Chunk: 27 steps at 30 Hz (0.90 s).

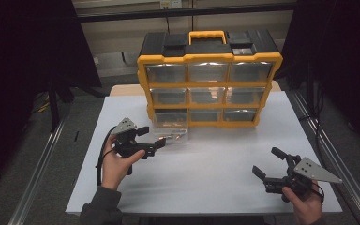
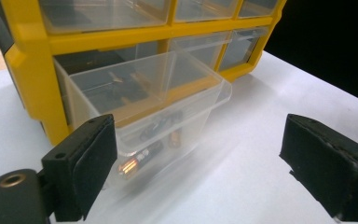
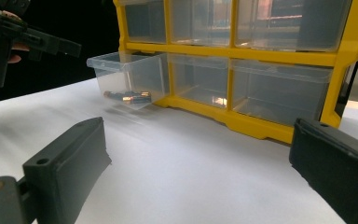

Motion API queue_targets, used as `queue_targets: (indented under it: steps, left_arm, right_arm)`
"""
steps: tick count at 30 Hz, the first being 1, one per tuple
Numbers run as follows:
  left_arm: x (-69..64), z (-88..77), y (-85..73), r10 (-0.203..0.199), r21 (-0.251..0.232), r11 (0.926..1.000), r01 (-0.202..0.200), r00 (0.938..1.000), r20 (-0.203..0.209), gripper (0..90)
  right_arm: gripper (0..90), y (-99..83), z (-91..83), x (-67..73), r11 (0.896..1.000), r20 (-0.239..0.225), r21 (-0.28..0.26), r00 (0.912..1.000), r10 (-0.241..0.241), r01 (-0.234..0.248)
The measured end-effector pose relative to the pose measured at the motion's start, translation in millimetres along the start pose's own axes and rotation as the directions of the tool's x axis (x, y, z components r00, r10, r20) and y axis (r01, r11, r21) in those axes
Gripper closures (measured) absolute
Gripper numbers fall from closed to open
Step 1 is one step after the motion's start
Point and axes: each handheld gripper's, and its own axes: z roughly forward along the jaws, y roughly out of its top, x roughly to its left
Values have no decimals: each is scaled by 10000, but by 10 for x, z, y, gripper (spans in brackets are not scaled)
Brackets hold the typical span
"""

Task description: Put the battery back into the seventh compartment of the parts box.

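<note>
**High view: bottom-left drawer pulled out, both tools empty**

High view puts a yellow and black organiser [image 1: 209,79] at the far middle of the white bench [image 1: 215,164], three rows of three clear drawers. The bottom-left drawer [image 1: 170,127] stands pulled out toward the near side, while the others sit flush. In the left gripper view, several small batteries [image 2: 142,156] lie on its floor against the front wall.

The left hand-held gripper [image 1: 151,139] is just in front of that drawer, on its near left, jaws spread and nothing between them. From its own camera the drawer's front corner sits close to the left jaw, without touching the pads.

The right hand-held gripper [image 1: 268,162] rests over the near right of the bench, well apart from the organiser, jaws likewise released and empty, pointing toward the left and far side.
</note>
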Motion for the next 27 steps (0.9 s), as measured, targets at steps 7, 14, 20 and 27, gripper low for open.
queue_targets:
  steps: [7, 14, 20, 27]
  left_arm:
    - [47, -131, -166, 27, -275, 9996, -38, 9993, -378, 70]
    - [118, -264, -289, -131, -622, 9980, 105, 9990, -429, 58]
    - [139, -359, -394, -189, -743, 9971, 145, 9981, -590, 46]
    - [160, -467, -493, -186, -878, 9961, 116, 9967, -796, 45]
  right_arm:
    - [38, 1, 4, 5, 10000, -15, -6, 10000, -6, 6]
    - [38, 3, 7, 7, 10000, -1, -17, 10000, -31, 31]
    - [38, 2, 10, 9, 10000, 66, -19, 10000, 59, -59]
    - [38, 3, 11, 3, 10000, 26, 26, 10000, -78, 78]
